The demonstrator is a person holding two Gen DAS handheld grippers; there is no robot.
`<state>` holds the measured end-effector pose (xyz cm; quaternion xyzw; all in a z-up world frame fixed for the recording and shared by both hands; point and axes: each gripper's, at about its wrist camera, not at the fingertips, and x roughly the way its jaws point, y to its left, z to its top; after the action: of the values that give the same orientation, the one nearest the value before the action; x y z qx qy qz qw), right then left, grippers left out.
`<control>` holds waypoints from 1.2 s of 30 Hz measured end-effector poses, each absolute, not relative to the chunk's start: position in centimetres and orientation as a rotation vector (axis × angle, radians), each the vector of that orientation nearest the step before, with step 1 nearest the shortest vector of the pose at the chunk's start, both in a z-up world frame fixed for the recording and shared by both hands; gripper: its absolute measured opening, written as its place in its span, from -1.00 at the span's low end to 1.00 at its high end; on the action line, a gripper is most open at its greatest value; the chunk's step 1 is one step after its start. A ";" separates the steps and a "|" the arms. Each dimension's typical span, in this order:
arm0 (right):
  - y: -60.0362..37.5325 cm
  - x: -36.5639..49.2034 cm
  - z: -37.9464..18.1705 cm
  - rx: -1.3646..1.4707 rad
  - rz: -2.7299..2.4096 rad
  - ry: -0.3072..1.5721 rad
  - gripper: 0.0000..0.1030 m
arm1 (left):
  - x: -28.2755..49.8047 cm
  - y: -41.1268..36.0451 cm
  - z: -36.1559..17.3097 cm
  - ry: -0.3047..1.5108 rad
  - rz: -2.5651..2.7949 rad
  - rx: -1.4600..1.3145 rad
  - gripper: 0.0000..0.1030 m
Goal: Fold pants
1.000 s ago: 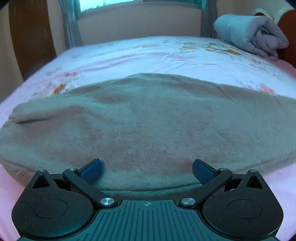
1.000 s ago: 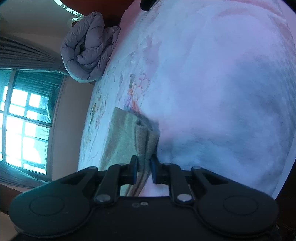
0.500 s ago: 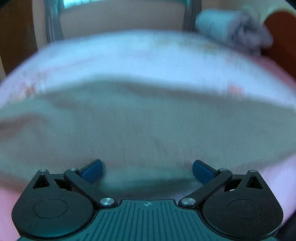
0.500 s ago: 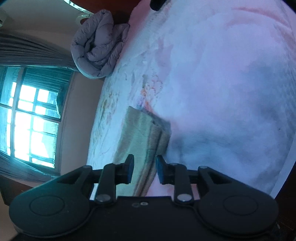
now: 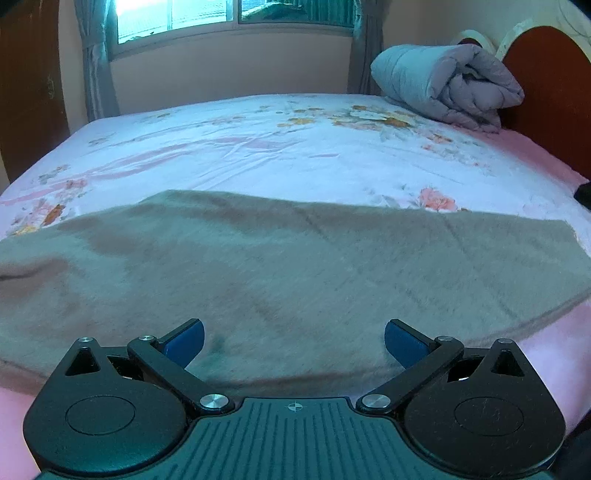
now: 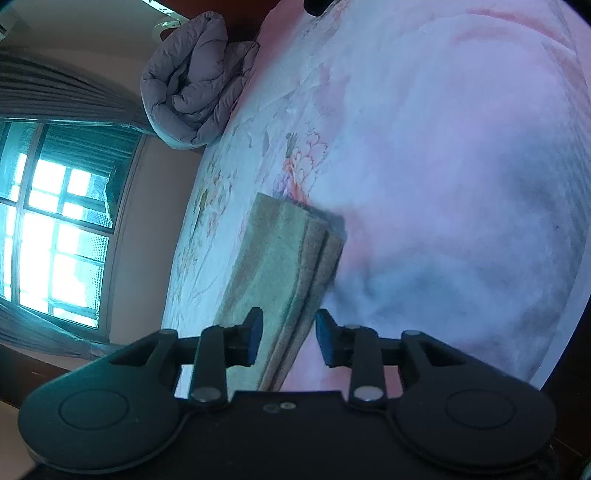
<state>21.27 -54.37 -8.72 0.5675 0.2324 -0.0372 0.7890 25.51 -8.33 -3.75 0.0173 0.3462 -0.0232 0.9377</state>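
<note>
The grey-brown fleece pants (image 5: 295,266) lie folded lengthwise across the floral bed (image 5: 258,147); the left gripper (image 5: 293,338) hovers wide open above them; the right gripper (image 6: 288,332), jaws apart, straddles the stacked leg edges; closing shallow could catch only one layer, skewing the fold.

- Bed (image 5: 258,147): white sheet printed with pink and orange flowers, pink border along the near edge.
- Headboard (image 5: 546,92): dark red-brown, rounded top.
- Rolled grey quilt (image 5: 443,85), lying against the headboard.
- Window (image 5: 221,14): daylight, grey curtains (image 5: 96,66) at the sides.
- Walls (image 5: 229,70): plain beige.
</note>
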 end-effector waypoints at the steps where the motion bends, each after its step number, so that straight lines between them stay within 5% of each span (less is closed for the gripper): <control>1: -54.4 21.3 -8.7 1.222 -0.080 0.502 -0.50 | 25.8 -8.6 -3.9 0.711 -0.052 0.029 1.00; 36: -55.8 22.2 -10.2 1.260 -0.077 0.458 -0.44 | 26.1 -18.8 -7.6 0.713 -0.075 0.039 1.00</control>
<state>22.22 -55.81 -10.22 0.5839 0.2121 -0.0357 0.7828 26.06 -18.82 -7.60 0.0190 0.3488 -0.0368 0.9363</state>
